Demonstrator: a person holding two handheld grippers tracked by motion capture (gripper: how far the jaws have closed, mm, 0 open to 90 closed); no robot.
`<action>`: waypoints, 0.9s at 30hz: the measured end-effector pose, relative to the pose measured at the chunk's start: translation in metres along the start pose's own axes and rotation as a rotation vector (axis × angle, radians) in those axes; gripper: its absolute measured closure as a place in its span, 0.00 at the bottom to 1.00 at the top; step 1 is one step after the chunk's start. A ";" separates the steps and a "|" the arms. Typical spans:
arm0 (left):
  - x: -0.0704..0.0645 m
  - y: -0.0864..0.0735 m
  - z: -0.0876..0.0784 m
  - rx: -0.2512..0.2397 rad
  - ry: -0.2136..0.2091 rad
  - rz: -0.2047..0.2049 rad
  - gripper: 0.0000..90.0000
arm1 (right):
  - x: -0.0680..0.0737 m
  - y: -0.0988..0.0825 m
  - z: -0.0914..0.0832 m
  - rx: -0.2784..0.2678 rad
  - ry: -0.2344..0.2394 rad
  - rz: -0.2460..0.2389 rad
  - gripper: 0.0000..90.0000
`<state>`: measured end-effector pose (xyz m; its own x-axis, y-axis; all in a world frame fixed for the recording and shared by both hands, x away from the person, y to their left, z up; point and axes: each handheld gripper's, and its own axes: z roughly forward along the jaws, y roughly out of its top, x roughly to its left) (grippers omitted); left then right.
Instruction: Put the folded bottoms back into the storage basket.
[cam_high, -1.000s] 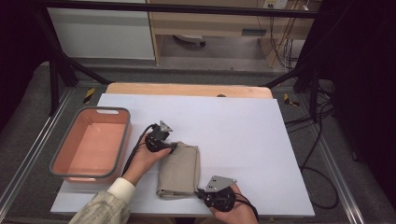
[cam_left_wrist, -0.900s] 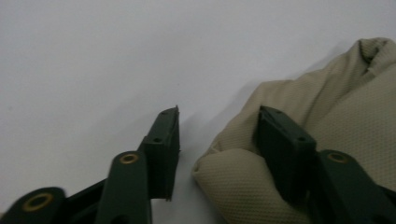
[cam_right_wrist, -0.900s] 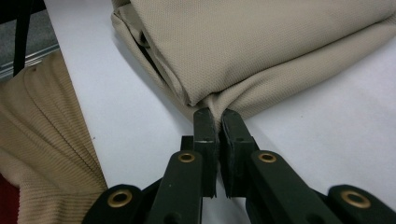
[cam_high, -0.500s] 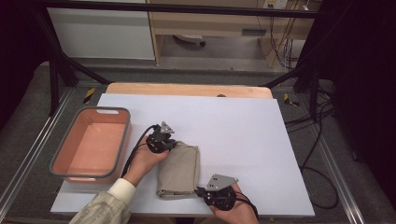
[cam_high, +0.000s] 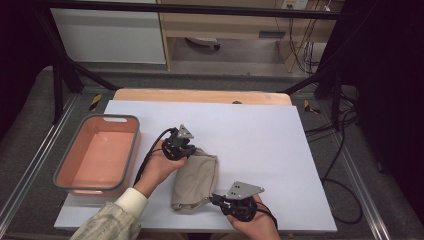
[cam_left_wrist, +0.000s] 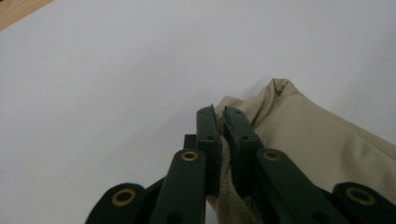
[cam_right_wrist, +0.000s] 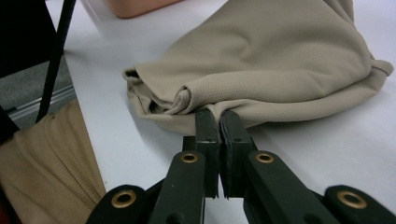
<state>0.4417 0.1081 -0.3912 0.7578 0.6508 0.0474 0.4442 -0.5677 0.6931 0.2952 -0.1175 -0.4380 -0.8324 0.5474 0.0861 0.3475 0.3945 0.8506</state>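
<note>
Operator: Tongs status, left unit (cam_high: 186, 150): jaws have just been closing and are now clamped on the far end of the beige cloth pouch (cam_high: 196, 180). The left gripper view confirms it, with a fold of fabric (cam_left_wrist: 227, 154) pinched between the two black pads.

Inspector: And the right tongs (cam_high: 216, 199)?

Operator: Clamped on the pouch's near edge. The right gripper view shows the rolled hem (cam_right_wrist: 187, 100) meeting the jaw tips, a detail too small to read in the high view.

Inspector: Pouch location?

Operator: On the white desk (cam_high: 260, 135), near its front edge, just right of the pink tub (cam_high: 131, 150). The high view supplies that layout; the right gripper view adds only a corner of the tub (cam_right_wrist: 135, 7) beyond the pouch.
</note>
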 end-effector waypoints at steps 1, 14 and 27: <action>-0.001 0.002 -0.001 0.002 -0.001 0.004 0.95 | 0.000 0.001 -0.001 -0.005 -0.001 0.003 0.98; -0.005 0.014 -0.001 0.017 -0.029 0.008 0.95 | -0.005 0.004 -0.009 -0.028 0.018 0.047 0.98; -0.002 0.030 -0.018 -0.007 -0.022 -0.010 0.95 | -0.009 0.022 -0.016 -0.030 0.051 0.070 0.98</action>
<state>0.4446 0.0987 -0.3581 0.7634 0.6455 0.0246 0.4488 -0.5575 0.6984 0.3036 -0.1253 -0.4118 -0.8279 0.5341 0.1713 0.3927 0.3338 0.8570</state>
